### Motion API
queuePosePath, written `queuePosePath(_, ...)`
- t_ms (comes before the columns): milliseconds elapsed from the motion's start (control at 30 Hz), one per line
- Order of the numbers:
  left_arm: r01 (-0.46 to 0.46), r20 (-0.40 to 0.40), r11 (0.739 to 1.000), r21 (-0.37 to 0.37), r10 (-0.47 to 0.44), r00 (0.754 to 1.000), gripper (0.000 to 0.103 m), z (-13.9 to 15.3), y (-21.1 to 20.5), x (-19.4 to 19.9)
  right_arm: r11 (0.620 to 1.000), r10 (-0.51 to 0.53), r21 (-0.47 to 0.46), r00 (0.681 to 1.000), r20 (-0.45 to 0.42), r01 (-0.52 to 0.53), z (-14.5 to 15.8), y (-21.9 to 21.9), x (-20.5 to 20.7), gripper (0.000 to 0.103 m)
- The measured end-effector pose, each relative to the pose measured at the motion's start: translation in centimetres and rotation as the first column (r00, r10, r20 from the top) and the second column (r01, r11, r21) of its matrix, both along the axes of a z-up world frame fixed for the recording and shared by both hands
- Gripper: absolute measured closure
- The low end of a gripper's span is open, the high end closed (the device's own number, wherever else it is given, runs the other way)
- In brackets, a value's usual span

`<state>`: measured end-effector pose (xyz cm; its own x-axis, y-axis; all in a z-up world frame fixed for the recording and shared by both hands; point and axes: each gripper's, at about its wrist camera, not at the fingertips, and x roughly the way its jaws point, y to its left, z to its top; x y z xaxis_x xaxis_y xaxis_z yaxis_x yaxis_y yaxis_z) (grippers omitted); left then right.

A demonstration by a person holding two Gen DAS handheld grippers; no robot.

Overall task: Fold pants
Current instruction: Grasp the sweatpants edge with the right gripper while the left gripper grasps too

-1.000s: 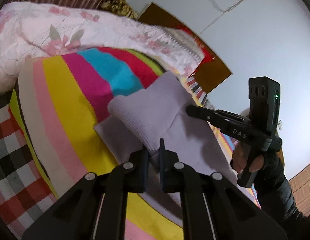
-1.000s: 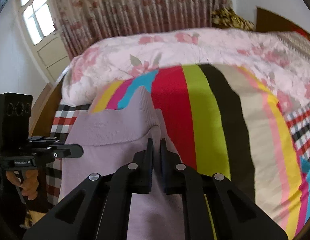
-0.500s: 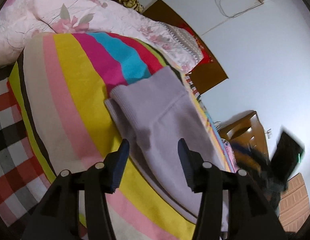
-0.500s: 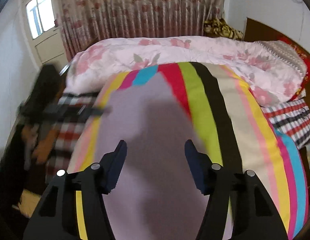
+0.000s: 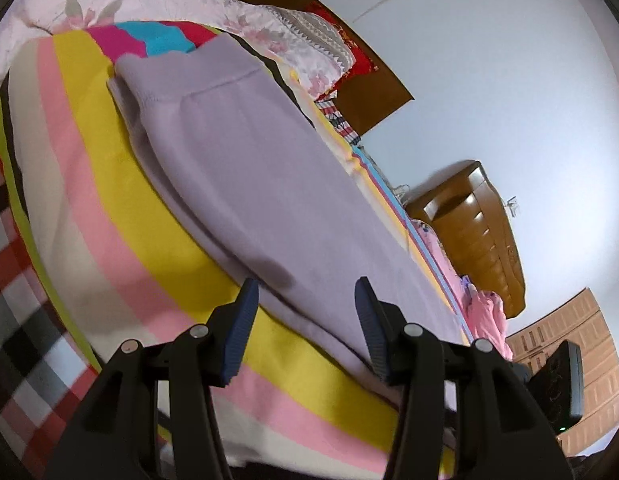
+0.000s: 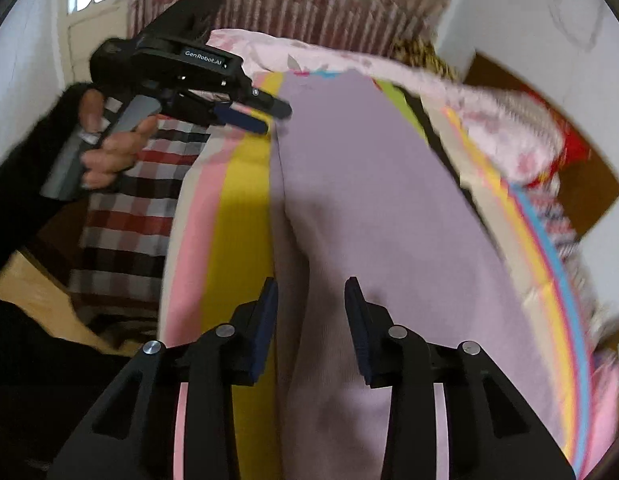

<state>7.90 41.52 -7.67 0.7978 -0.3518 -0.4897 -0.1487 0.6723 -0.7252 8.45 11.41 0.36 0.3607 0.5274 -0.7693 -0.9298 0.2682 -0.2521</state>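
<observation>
Lavender pants (image 5: 261, 168) lie stretched flat on a bright striped blanket (image 5: 109, 208), waistband at the far end. My left gripper (image 5: 305, 292) hovers open over the pants' near edge, its pads clear of the cloth. In the right wrist view the same pants (image 6: 369, 184) run away from me. My right gripper (image 6: 311, 292) stands over them with its jaws closing. Cloth lies below the gap, and the pads do not press on it. A hand (image 6: 109, 152) holds the left gripper (image 6: 269, 116), open, at the pants' left edge near the waistband.
A pink floral quilt (image 5: 121, 4) is bunched at the head of the bed. A plaid sheet (image 6: 125, 208) shows left of the blanket (image 6: 245, 208). A wooden dresser (image 5: 473, 232) and headboard (image 5: 369, 96) stand beyond the bed. Curtains (image 6: 309, 4) hang behind.
Both grippers, shut on a fold near the waistband a second ago, have let go and opened. They drew back along the pants, the right one farther. The pants now lie flat.
</observation>
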Motion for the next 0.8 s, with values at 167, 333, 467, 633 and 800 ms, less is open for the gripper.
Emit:
queuePosePath(167, 0.085, 0.054, 0.992, -0.095, -0.081, 0.995, 0.052, 0.8, -1.6, -1.4, 0.993, 0.06, -0.114, 0.973, 0.225, -0.035, -1.9, 2.2, -0.6, 0.093)
queuePosePath(333, 0.222, 0.084, 0.944, -0.243, -0.208, 0.975, 0.048, -0.2, -4.2, -0.7, 0.999, 0.034, -0.032, 0.974, 0.222, -0.028, -0.7, 1.6, -0.7, 0.098)
queuePosePath(467, 0.245, 0.109, 0.921, -0.302, -0.222, 0.969, 0.05, -0.7, -4.3, 1.4, 0.999, -0.005, 0.034, 0.985, 0.17, 0.0, 0.5, 0.9, 0.5, 0.098)
queuePosePath(633, 0.189, 0.098, 0.909, -0.372, -0.164, 0.982, 0.054, -2.3, -2.8, 4.1, 1.0, 0.006, 0.028, 0.986, 0.168, -0.011, 0.4, 1.2, 0.4, 0.098)
queuePosePath(800, 0.057, 0.074, 0.904, -0.423, -0.028, 0.997, 0.089, -3.8, -0.5, 3.8, 1.0, 0.02, 0.0, 0.987, 0.161, -0.02, -0.8, 1.2, -0.5, 0.098)
